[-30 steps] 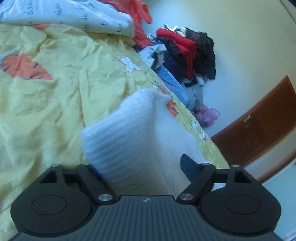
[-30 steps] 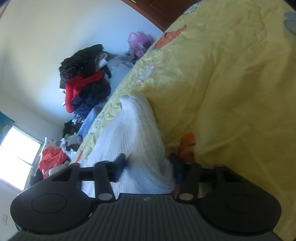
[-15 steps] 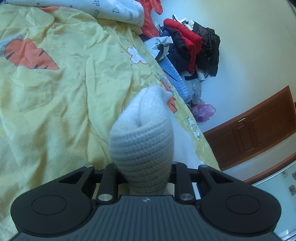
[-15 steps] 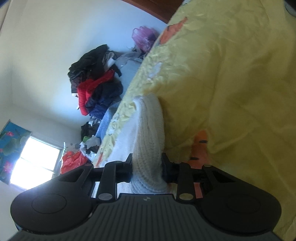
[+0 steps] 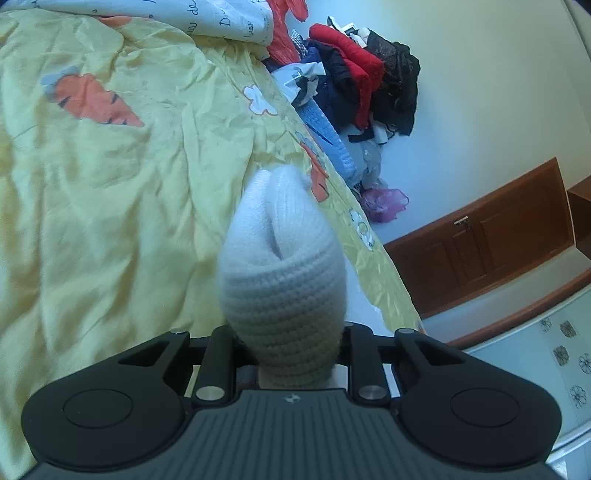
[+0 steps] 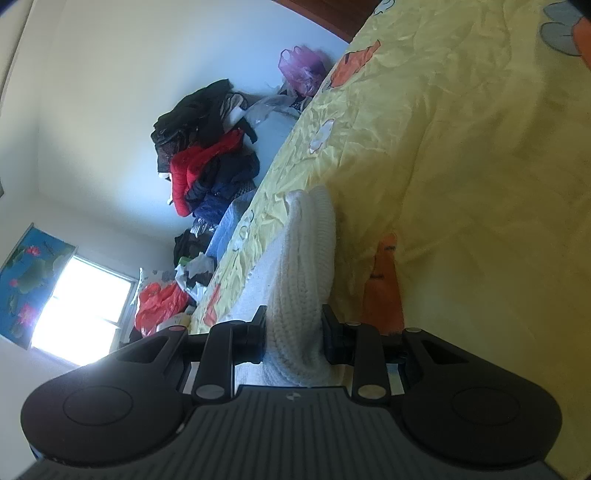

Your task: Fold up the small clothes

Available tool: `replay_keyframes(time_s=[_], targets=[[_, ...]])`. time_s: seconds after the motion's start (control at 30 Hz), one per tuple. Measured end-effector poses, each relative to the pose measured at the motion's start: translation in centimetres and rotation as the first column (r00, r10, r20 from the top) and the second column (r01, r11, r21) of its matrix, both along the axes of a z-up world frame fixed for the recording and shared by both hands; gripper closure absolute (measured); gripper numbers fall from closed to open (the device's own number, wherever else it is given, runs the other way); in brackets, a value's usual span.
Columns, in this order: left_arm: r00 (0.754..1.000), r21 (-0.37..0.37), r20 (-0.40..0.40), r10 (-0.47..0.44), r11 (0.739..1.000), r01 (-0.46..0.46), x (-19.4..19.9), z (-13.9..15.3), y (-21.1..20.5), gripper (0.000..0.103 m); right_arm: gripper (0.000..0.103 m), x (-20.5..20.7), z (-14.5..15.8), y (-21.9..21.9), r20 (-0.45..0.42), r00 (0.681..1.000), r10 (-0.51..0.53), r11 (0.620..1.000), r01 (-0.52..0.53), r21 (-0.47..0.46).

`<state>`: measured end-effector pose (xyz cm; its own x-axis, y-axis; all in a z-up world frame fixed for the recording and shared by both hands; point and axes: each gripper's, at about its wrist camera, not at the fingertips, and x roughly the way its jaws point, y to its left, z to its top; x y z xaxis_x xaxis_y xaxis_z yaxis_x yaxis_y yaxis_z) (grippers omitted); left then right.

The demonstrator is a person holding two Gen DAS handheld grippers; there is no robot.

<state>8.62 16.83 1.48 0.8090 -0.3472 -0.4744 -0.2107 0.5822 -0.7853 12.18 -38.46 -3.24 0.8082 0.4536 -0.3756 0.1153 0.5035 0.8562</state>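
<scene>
A white knitted garment (image 5: 282, 273) is bunched between the jaws of my left gripper (image 5: 286, 350), which is shut on it and holds it above the yellow carrot-print bedsheet (image 5: 110, 206). The same white knit (image 6: 299, 295) is pinched in my right gripper (image 6: 293, 338), also shut on it, with the cloth trailing away along the sheet (image 6: 480, 184). Both sets of fingertips are hidden by the bunched knit.
A pile of dark, red and blue clothes (image 5: 354, 81) lies against the wall beyond the bed edge; it also shows in the right wrist view (image 6: 207, 162). A white printed blanket (image 5: 166, 14) lies at the bed's far end. Brown wooden cabinet doors (image 5: 498, 236) stand at right.
Both grippers closed on the white knit, which was lying loose between open jaws a second ago. It is now bunched narrow and lifted slightly off the sheet.
</scene>
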Motion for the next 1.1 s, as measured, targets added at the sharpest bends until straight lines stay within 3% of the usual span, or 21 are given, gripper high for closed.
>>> replay_keyframes(time_s=[0.23,0.7,1.0,1.1], targets=[[0.999,-0.035,-0.009,-0.035,0.999,0.035,-3.9,0.0,0.5,0.081,0.072,-3.9,0.7,-0.7,0.001,0.999,0.032,0.999,-0.032,0.0],[0.988,-0.018,-0.073,-0.139,0.99,0.139,-12.3,-0.7,1.1,0.081,0.072,-12.7,0.5,-2.2,-0.067,0.996,0.06,0.998,-0.058,0.039],[0.985,0.006,-0.077,-0.156,0.988,0.157,-13.1,-2.0,1.3,0.079,0.072,-14.3,-0.6,-2.5,-0.098,0.994,0.056,0.998,-0.054,0.032],[0.984,-0.03,-0.095,-0.15,0.989,0.148,-13.1,-2.7,1.6,0.071,0.063,-14.3,-0.8,-2.4,-0.1,0.993,0.056,0.998,-0.058,-0.01]])
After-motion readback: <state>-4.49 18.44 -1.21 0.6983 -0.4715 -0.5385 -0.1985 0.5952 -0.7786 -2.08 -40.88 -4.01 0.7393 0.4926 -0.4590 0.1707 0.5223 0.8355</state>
